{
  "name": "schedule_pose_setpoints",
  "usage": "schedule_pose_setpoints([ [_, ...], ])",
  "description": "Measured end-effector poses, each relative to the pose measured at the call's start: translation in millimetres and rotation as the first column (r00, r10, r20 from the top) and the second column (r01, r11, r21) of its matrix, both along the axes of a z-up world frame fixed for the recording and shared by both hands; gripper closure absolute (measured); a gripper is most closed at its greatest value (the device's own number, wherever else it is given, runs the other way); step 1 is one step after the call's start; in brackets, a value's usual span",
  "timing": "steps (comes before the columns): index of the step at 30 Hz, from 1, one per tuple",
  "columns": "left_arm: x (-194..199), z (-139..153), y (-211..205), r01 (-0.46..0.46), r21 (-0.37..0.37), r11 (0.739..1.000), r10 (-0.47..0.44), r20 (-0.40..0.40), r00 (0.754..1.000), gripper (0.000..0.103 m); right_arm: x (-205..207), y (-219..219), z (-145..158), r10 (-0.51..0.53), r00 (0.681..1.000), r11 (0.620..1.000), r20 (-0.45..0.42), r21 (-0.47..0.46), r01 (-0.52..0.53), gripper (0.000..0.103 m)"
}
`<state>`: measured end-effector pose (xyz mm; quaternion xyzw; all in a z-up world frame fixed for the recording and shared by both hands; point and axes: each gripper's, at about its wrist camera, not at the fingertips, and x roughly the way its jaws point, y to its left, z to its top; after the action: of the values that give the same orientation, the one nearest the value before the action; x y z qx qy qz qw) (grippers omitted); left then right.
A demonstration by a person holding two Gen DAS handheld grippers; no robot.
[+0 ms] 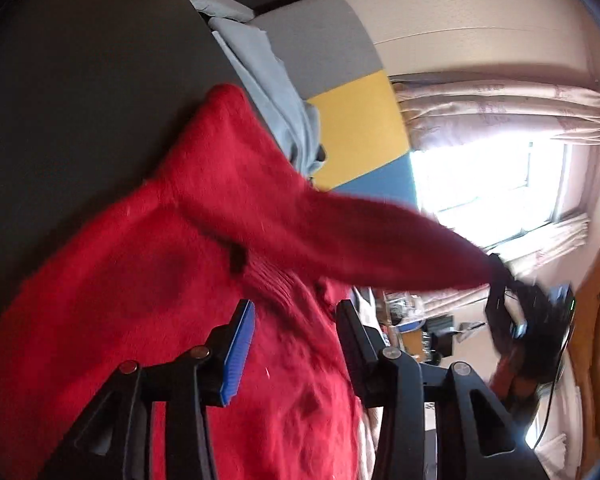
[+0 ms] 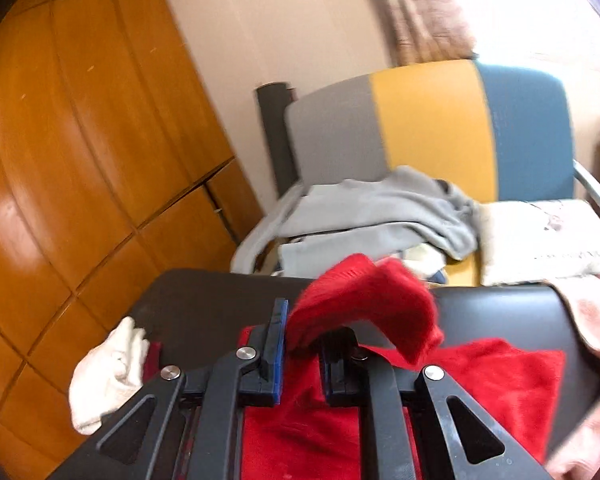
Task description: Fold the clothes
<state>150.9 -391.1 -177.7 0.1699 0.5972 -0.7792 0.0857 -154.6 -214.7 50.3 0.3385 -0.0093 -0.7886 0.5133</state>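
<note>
Red sweater (image 2: 480,380) | dark table (image 2: 204,304) | tricolour chair (image 2: 432,120) | wooden cabinet (image 2: 80,140)

Looks like a lived-in home room; curtained window (image 1: 496,184), wooden wardrobe (image 2: 80,152), grey-yellow-blue chair (image 2: 432,128) heaped with laundry (image 2: 376,216), dark table (image 2: 204,304).

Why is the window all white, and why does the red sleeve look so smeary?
Left wrist view: daylight overexposes the window, washing it white; the red sweater sleeve streaks toward the right gripper, both smeared by motion blur; fisheye bends the walls. Right wrist view: the same glare top right, the sleeve end in the jaws looks soft, and the wooden cabinet curves.
</note>
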Motion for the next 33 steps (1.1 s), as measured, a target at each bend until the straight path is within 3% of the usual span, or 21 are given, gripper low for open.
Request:
schedule_pose_setpoints([
  [5,-1,-11,-11,-0.049,0.049,0.998,0.05,-0.028,0.998,0.06,-43,50,-63,-0.123,0.984,0.992,0.132,0.059,0.116,0.089],
  [9,-5,-24,-24,-0.101,0.143,0.985,0.104,-0.014,0.995,0.054,-65,78,-113,-0.189,0.95,0.981,0.249,0.09,0.172,0.089],
  [14,-5,-38,-35,-0.164,0.249,0.955,0.171,-0.007,0.985,0.054,-64,84,-137,-0.183,0.942,0.981,0.281,0.112,0.157,0.089],
  [16,-4,-43,-38,-0.219,0.283,0.934,0.228,0.001,0.974,0.062,-64,86,-145,-0.177,0.934,0.982,0.311,0.113,0.149,0.088],
  [19,-5,-51,-42,-0.231,0.332,0.915,0.238,0.021,0.971,0.068,-67,99,-174,-0.197,0.89,0.98,0.41,0.1,0.171,0.083],
  [21,-8,-51,-42,-0.219,0.325,0.92,0.22,0.035,0.975,0.068,-75,111,-195,-0.199,0.822,0.976,0.533,0.031,0.216,0.061],
  [22,-9,-51,-41,-0.22,0.329,0.918,0.222,0.033,0.975,0.068,-78,116,-201,-0.2,0.791,0.968,0.578,-0.006,0.249,0.059],
  [24,-12,-50,-42,-0.227,0.334,0.915,0.232,0.028,0.972,0.07,-84,124,-206,-0.211,0.758,0.945,0.618,-0.069,0.32,0.059],
  [25,-14,-47,-43,-0.231,0.325,0.917,0.237,0.022,0.971,0.083,-86,124,-203,-0.221,0.76,0.94,0.611,-0.073,0.333,0.059],
  [26,-14,-45,-44,-0.239,0.307,0.921,0.245,0.018,0.969,0.092,-87,121,-198,-0.234,0.774,0.942,0.589,-0.061,0.331,0.067],
  [27,-14,-42,-44,-0.243,0.298,0.923,0.252,0.009,0.968,0.098,-87,118,-194,-0.246,0.786,0.943,0.567,-0.049,0.33,0.081],
  [29,-16,-39,-44,-0.236,0.297,0.925,0.253,-0.019,0.967,0.098,-88,109,-181,-0.262,0.824,0.952,0.501,-0.005,0.306,0.093],
  [33,-19,-20,-46,-0.196,0.231,0.953,0.219,-0.079,0.973,0.098,-80,99,-118,-0.236,0.933,0.968,0.271,-0.022,0.251,0.093],
])
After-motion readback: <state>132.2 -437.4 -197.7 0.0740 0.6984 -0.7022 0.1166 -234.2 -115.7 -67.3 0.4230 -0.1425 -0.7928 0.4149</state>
